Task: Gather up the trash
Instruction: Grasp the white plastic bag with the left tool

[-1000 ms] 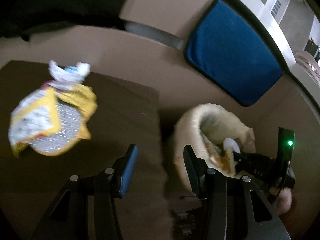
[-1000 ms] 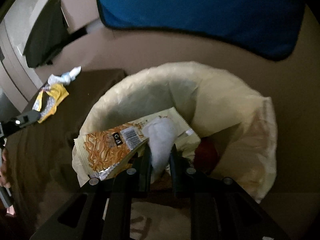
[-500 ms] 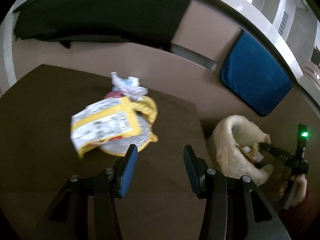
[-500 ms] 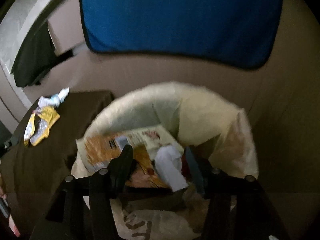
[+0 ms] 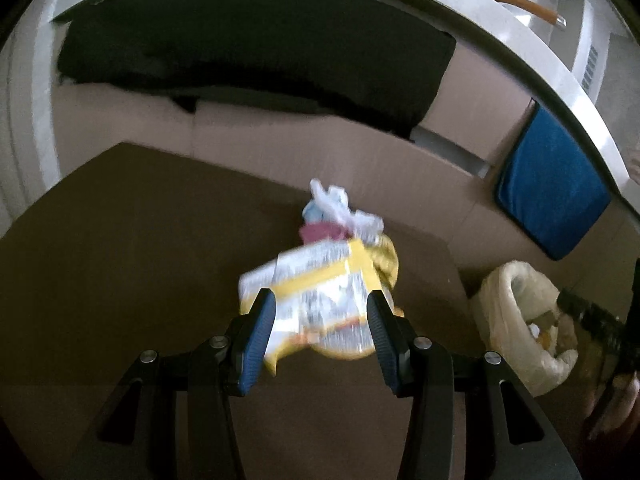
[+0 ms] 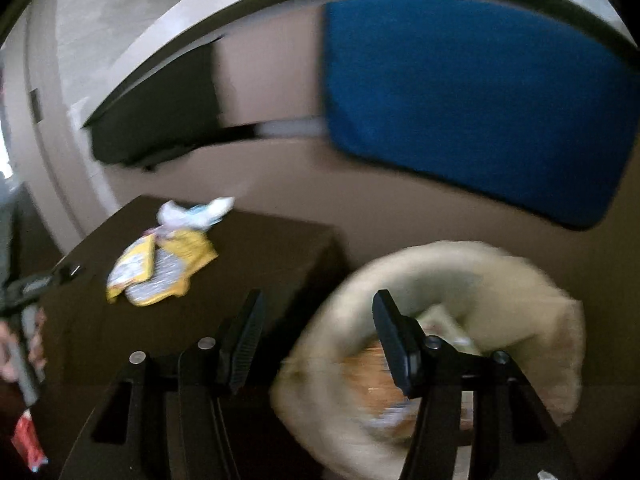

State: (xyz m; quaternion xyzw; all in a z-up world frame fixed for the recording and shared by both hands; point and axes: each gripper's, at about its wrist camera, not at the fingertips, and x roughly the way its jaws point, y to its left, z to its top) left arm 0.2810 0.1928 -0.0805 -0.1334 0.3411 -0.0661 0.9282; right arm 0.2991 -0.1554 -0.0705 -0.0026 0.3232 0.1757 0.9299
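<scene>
A yellow and silver snack wrapper (image 5: 320,300) lies on the dark brown table (image 5: 120,260) with a crumpled white and blue wrapper (image 5: 336,208) just behind it. My left gripper (image 5: 320,332) is open, its jaws either side of the yellow wrapper's near edge. A cream plastic trash bag (image 6: 460,292) stands off the table's right end, holding an orange snack packet (image 6: 368,388). My right gripper (image 6: 320,340) is open and empty above the bag's left rim. The yellow wrapper (image 6: 160,272) also shows in the right wrist view.
A brown sofa (image 5: 320,144) runs behind the table with a black cushion (image 5: 248,44) and a blue cushion (image 5: 552,196). The trash bag (image 5: 524,320) sits at the table's right corner. A white ledge (image 5: 500,28) curves behind the sofa.
My right gripper opened, dropped the white tissue into the bag and pulled back leftward. My left gripper swung from the bag toward the yellow wrapper and now straddles it.
</scene>
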